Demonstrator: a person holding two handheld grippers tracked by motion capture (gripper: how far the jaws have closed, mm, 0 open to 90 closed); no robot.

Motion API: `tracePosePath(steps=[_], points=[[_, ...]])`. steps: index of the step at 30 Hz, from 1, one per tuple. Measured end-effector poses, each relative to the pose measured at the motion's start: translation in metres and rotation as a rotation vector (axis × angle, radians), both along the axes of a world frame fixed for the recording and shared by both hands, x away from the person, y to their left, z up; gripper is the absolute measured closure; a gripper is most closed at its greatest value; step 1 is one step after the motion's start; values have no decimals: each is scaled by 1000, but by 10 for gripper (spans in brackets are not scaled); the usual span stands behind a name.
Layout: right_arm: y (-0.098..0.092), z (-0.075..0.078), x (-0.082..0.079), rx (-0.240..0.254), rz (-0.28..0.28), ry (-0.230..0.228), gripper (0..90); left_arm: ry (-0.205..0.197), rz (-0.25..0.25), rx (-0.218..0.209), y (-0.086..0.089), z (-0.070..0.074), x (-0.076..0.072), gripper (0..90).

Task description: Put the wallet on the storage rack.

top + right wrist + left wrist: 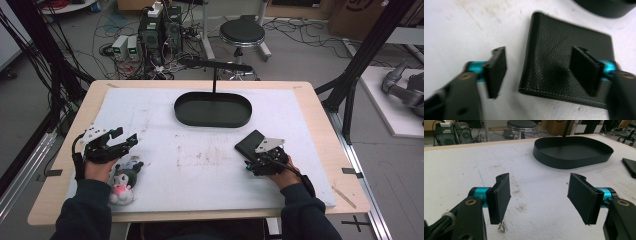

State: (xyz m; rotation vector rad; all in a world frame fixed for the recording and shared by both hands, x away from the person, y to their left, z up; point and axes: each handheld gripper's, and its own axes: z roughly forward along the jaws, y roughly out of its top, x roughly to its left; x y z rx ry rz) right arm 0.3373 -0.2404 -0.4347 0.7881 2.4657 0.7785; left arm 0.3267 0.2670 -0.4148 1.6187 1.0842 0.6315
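A wooden table [320, 115] topped with a stained white foam mat [165, 120] stands on a grey floor [300, 55]. Beyond it sit a round black stool [242, 33], computer towers [161, 30] and tangled cables [107, 30]; black frame posts [367, 47] flank the sides.

1. Between the left gripper [539, 200] jaws there is only bare white mat [461, 170]; the black tray [574, 152] stands well ahead.
2. Between and under the right gripper [539, 72] jaws lies the black wallet [564, 57].

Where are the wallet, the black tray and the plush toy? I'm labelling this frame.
wallet [564, 62], right gripper view, leather face.
black tray [182, 111], high view, left rim.
plush toy [121, 187], high view, pink body.
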Motion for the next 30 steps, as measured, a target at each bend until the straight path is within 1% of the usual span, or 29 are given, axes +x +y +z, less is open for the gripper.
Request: tracePosePath(steps=[1, 2, 3, 5, 6, 7, 8, 9, 10, 12, 15, 19, 22, 23, 24, 26, 27, 29, 30], points=[[1, -1, 0, -30, -10, -15, 480, -1, 0, -1, 0, 0, 0, 345], [1, 0, 0, -49, -7, -38, 513, -2, 0, -1, 0, 0, 0, 345], [0, 1, 1, -39, -15, -30, 577, -1, 0, -1, 0, 0, 0, 345], [1, 4, -2, -60, -25, -49, 713, 1, -2, 0, 0, 0, 0, 345], [0, 5, -2, -65, -24, -57, 738, 2, -2, -2, 0, 0, 0, 345], [0, 6, -2, -57, -33, -55, 765, 1, -2, 0, 0, 0, 0, 345], [0, 7, -3, -59, -32, -56, 787, 1, -2, 0, 0, 0, 0, 345], [0, 8, -3, -50, -35, -54, 800, 1, -2, 0, 0, 0, 0, 345], [-1, 11, -3, -37, -35, -63, 808, 0, 0, 1, 0, 0, 0, 345], [-6, 19, -3, 32, -61, -73, 817, 1, 0, 1, 0, 0, 0, 345], [-16, 31, -2, 146, -91, -66, 823, 5, 0, 3, 0, -1, 1, 345], [-28, 45, -2, 262, -125, -73, 826, 4, -1, 4, 0, -1, 1, 345], [-35, 57, -4, 349, -135, -83, 827, 4, -1, 4, 0, -1, 1, 345], [-37, 60, -5, 375, -138, -78, 828, 4, -2, 4, 0, -1, 1, 345], [-38, 63, -6, 404, -142, -65, 828, 4, -1, 3, 0, -1, 1, 345], [-41, 67, -8, 442, -148, -49, 830, 4, 0, 0, 0, -1, 1, 345], [-42, 68, -10, 453, -150, -44, 830, 3, 1, 0, 0, -1, 1, 345], [-45, 70, -11, 470, -160, -48, 830, 5, -1, 0, 0, -1, 1, 345], [-47, 71, -11, 470, -170, -51, 830, 5, -1, 1, 0, -1, 1, 344]])
